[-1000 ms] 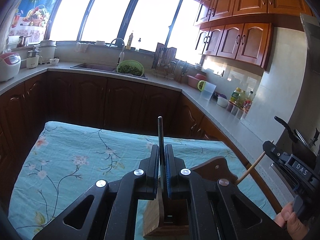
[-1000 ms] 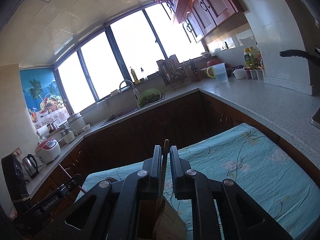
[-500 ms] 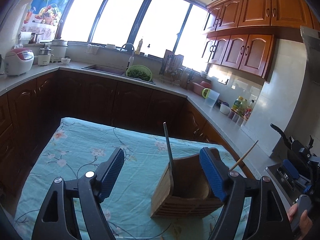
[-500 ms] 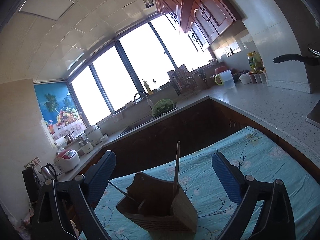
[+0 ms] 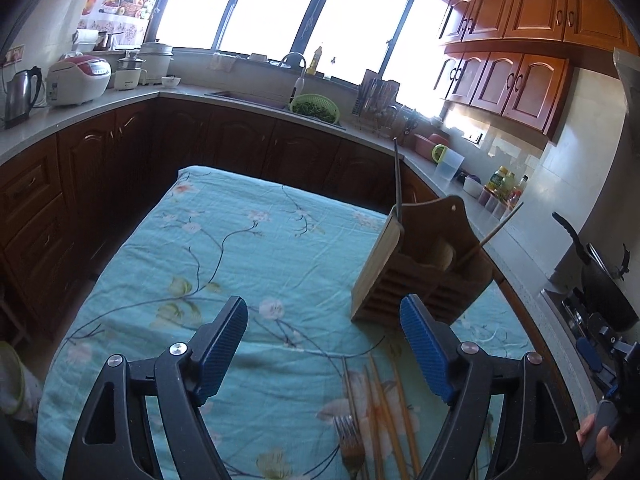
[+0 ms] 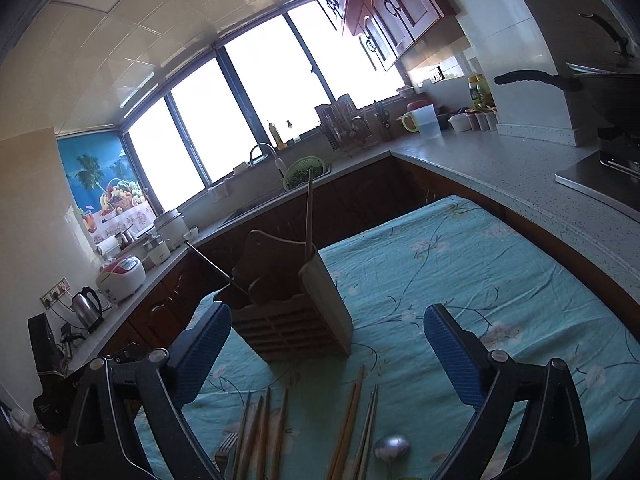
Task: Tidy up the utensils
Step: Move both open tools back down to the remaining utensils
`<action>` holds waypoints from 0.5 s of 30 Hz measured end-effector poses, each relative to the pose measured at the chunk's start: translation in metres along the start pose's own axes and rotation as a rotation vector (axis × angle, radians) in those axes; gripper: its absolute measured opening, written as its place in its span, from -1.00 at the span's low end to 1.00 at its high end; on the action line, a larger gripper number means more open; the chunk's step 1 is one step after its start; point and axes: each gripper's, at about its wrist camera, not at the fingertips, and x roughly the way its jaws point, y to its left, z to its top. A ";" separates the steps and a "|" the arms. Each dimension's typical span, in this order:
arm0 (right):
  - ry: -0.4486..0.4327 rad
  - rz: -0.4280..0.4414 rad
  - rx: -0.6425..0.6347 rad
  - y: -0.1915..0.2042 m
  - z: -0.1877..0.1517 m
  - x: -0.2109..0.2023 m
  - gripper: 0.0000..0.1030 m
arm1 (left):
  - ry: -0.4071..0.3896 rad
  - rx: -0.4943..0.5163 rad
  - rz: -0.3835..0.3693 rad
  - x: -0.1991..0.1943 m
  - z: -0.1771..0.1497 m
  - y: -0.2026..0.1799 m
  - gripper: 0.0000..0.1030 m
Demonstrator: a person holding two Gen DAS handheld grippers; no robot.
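Observation:
A wooden utensil holder (image 5: 420,272) (image 6: 296,316) stands on the blue floral tablecloth (image 5: 224,248). A dark chopstick (image 5: 397,176) stands upright in it and a pale wooden chopstick (image 5: 500,227) leans out to the right. My left gripper (image 5: 324,344) hangs open and empty over the cloth, short of the holder and left of it. The right gripper (image 6: 328,354) is also open and empty, with the holder just beyond its left pad. Near both grippers lie several loose wooden chopsticks (image 5: 384,408) (image 6: 352,420), a fork (image 5: 350,438) and a spoon (image 6: 392,446).
A grey counter (image 6: 500,168) wraps around the table on dark cabinets (image 5: 120,152). On it are a sink with a green colander (image 5: 316,105), a rice cooker (image 5: 78,80), a kettle (image 5: 20,94) and a jug (image 6: 426,120). A black pan (image 5: 600,280) sits on the stove at right.
Both grippers were shut on a chopstick over the holder. They have opened, left the chopsticks standing in it, and drawn back, so the loose utensils on the cloth have come into view.

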 end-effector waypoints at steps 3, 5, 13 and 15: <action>0.018 -0.032 -0.025 -0.003 -0.015 -0.010 0.91 | 0.034 -0.022 0.006 -0.007 -0.011 0.006 0.52; 0.036 -0.048 -0.034 -0.004 -0.024 -0.014 0.91 | 0.065 -0.040 0.011 -0.009 -0.018 0.009 0.52; 0.125 -0.073 -0.024 -0.014 -0.047 -0.010 0.91 | 0.139 -0.071 0.023 -0.008 -0.023 0.014 0.52; 0.141 -0.081 -0.030 -0.015 -0.051 -0.007 0.91 | 0.153 -0.064 0.028 -0.005 -0.022 0.011 0.52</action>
